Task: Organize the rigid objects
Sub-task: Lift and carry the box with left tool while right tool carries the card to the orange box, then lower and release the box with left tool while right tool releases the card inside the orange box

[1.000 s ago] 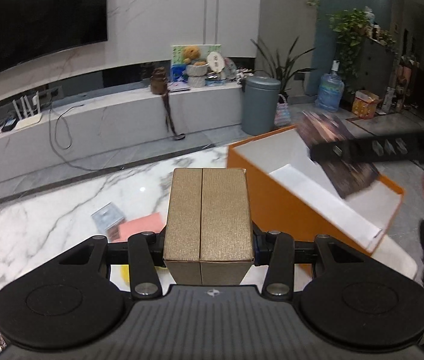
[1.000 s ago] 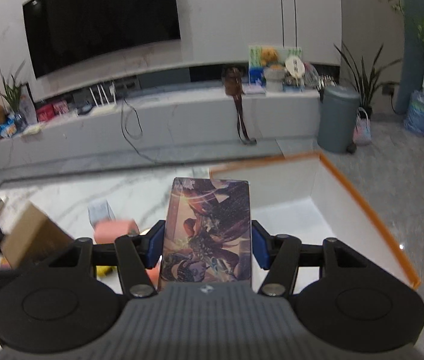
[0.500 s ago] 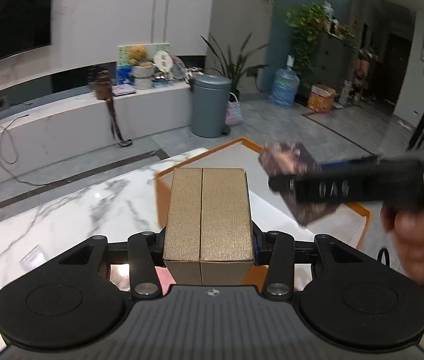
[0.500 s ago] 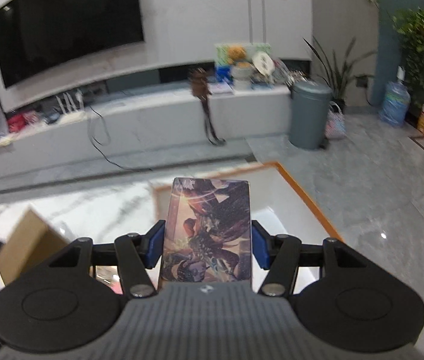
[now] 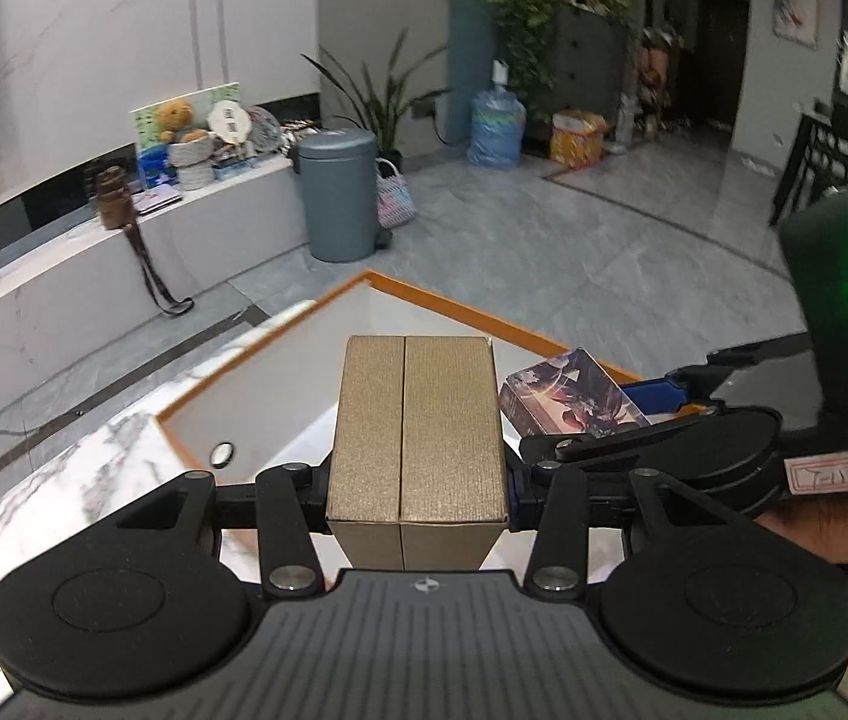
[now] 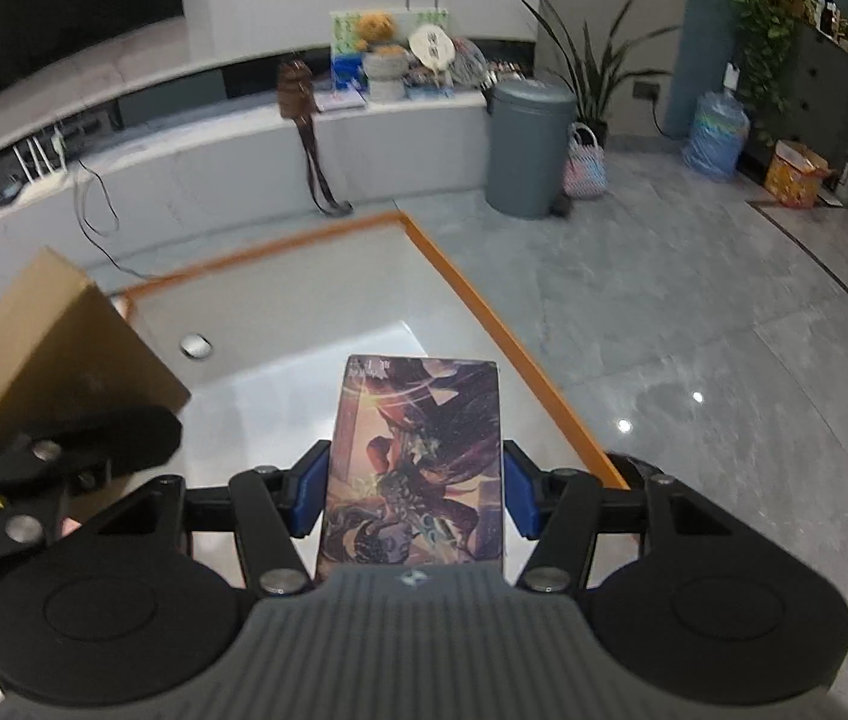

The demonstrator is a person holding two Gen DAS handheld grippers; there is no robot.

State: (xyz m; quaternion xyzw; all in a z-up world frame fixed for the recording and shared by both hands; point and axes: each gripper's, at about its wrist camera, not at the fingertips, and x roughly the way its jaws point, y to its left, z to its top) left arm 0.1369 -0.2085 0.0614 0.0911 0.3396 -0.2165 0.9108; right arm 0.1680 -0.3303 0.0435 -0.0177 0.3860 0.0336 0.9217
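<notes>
The left gripper (image 5: 417, 495) is clamping a gold cardboard box (image 5: 416, 429) between its fingers and holding it above the near left part of the orange-rimmed open box (image 5: 484, 315). The right gripper (image 6: 414, 489) is gripping an illustrated card box (image 6: 414, 462) by its two long sides, holding it over the white interior of the same container, near its right wall. The two grippers are hovering side by side. The orange-rimmed open box is sitting on the white marble desk (image 5: 27, 516). A grey bin (image 6: 529, 147) is standing on the floor beyond.
</notes>
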